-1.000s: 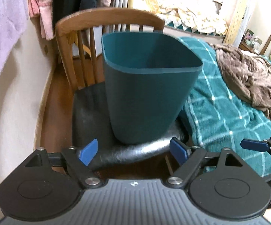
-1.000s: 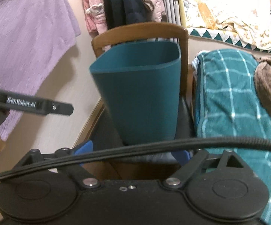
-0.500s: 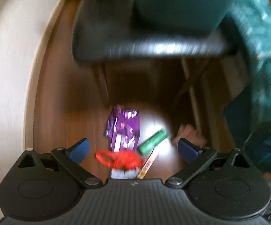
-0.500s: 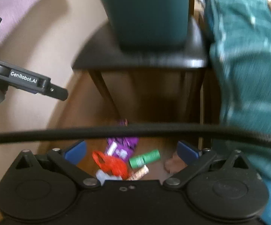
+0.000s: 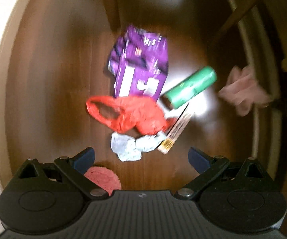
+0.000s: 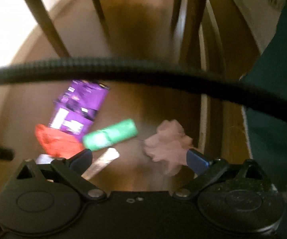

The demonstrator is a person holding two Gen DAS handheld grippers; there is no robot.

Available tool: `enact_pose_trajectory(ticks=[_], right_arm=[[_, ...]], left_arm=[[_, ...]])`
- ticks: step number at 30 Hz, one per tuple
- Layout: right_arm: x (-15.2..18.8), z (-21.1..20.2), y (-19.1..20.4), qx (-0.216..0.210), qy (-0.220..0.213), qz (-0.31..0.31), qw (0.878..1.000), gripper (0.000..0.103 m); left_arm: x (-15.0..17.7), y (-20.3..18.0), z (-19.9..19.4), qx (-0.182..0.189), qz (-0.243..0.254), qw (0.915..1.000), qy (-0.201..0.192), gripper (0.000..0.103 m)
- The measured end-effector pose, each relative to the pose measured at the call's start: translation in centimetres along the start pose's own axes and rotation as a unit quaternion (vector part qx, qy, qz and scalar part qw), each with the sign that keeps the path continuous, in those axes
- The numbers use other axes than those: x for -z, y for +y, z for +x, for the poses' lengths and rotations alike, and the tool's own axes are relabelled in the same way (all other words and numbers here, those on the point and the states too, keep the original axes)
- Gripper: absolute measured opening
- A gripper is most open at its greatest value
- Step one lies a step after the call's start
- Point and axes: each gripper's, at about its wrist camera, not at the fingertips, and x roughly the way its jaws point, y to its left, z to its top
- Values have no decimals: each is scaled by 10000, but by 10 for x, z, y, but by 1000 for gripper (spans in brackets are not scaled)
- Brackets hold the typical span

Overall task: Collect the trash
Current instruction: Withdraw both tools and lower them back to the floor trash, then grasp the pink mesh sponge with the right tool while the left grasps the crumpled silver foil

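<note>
we hover over the litter on the wooden floor (image 5: 50, 83), nothing picked yet. left gripper (image 5: 141, 156) gapes above the white crumpled paper (image 5: 132, 146); right gripper (image 6: 139, 156) gapes near the pink tissue (image 6: 168, 145). next, we judge: descend and pinch.

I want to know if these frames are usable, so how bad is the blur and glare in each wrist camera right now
Left wrist view: motion-smeared, print on the purple wrapper unreadable, bright glare on the wooden floor beside the green tube. Right wrist view: blurrier overall, pink crumpled wad soft-edged, a black cable crossing the frame.
</note>
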Motion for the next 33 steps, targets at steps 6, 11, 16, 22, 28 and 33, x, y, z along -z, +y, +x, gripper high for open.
enact_pose_trajectory(ticks=[6,11,16,22,28,33], right_arm=[[10,84,-21,405,118,-167,9990,102],[19,141,-31,507,308,-433,9973,101],[30,175,-32,514,479,-566,9959,101],[34,195,-26,545,536,-642,9950,99],[38,202,-21,764,581,-705,9929,82],[42,204,-19,1017,590,-698,9906,61]], left_arm=[[11,16,87,-189,-18,9991,371,101],[7,26,149,-123,37,9981,605,101],[6,27,195,-82,453,9956,816,101],[10,25,214,-16,586,9949,817,100],[14,22,211,-130,535,9959,722,74],[19,19,202,-356,490,9964,592,54]])
